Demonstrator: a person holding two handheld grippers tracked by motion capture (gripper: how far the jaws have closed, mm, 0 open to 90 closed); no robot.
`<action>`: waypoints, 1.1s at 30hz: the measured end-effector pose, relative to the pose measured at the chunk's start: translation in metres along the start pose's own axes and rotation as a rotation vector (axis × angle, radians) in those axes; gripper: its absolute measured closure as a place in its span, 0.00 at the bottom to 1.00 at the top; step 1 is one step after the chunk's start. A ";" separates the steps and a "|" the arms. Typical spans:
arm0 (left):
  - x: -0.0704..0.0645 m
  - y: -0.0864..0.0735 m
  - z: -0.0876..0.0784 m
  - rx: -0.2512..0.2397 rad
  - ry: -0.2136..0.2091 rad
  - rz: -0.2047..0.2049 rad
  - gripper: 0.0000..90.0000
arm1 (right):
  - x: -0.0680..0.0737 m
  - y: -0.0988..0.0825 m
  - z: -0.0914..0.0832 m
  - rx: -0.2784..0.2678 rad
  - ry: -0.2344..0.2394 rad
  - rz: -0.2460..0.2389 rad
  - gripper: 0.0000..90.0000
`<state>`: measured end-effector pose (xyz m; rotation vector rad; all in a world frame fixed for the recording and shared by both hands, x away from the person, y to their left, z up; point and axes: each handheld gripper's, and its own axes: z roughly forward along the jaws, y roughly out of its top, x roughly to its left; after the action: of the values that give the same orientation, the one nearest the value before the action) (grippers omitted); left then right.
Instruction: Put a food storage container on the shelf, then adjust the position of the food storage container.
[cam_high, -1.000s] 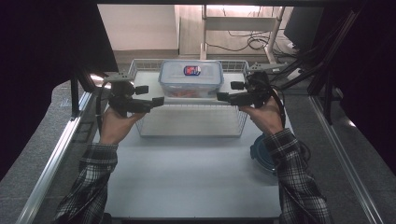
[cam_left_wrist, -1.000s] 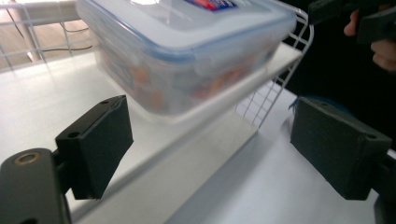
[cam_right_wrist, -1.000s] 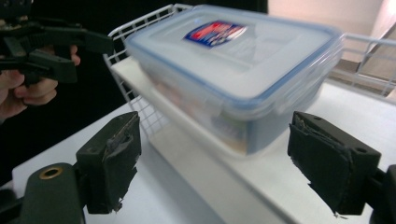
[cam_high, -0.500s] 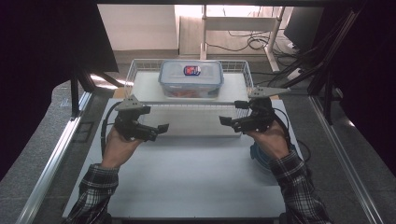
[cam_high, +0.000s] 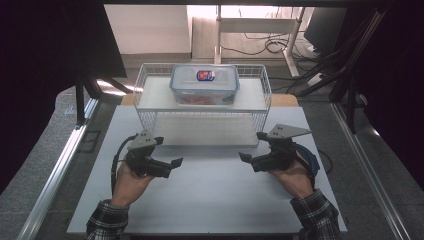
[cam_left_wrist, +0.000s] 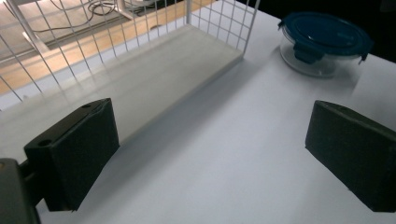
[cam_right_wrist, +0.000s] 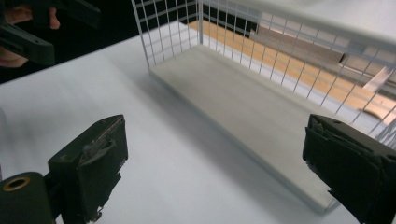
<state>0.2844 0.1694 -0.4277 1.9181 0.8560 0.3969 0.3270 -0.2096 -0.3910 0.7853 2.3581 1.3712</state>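
Note:
A clear rectangular lidded box (cam_high: 204, 83) with a red and blue label sits on the top shelf of a white wire rack (cam_high: 150, 97). My left gripper (cam_high: 172, 164) hovers low over the white table in front of the rack's left end, pointing inward. Its jaws (cam_left_wrist: 210, 158) stand open and empty. Mirroring it at the rack's right end, my right gripper (cam_high: 246, 159) also points inward. Its jaws (cam_right_wrist: 219, 168) have just been opening, with nothing between them. The rack's lower shelf (cam_right_wrist: 252, 112) is bare.
A round glass container with a blue lid (cam_left_wrist: 324, 42) stands on the table by the rack's right end, partly behind my right hand (cam_high: 310, 159). The white table (cam_high: 210, 200) ends near my sleeves. Metal rails (cam_high: 55, 170) run along both sides.
Both hands have come down from beside the box at top-shelf height and back toward me, to just above the table. Both pairs of jaws look wider. The box stays on the shelf.

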 end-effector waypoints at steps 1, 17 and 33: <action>-0.002 -0.004 -0.001 -0.002 0.003 0.002 0.02 | 0.001 -0.005 0.000 0.005 -0.002 -0.001 0.06; -0.022 -0.070 -0.003 -0.032 -0.007 -0.020 0.04 | 0.026 -0.066 0.019 0.053 0.009 0.012 0.06; -0.013 -0.091 0.000 -0.015 -0.004 -0.045 0.03 | 0.014 -0.085 0.027 0.157 -0.034 0.110 0.00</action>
<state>0.2395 0.1866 -0.5056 1.8813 0.8901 0.3715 0.3036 -0.2152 -0.4781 0.9872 2.4516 1.2141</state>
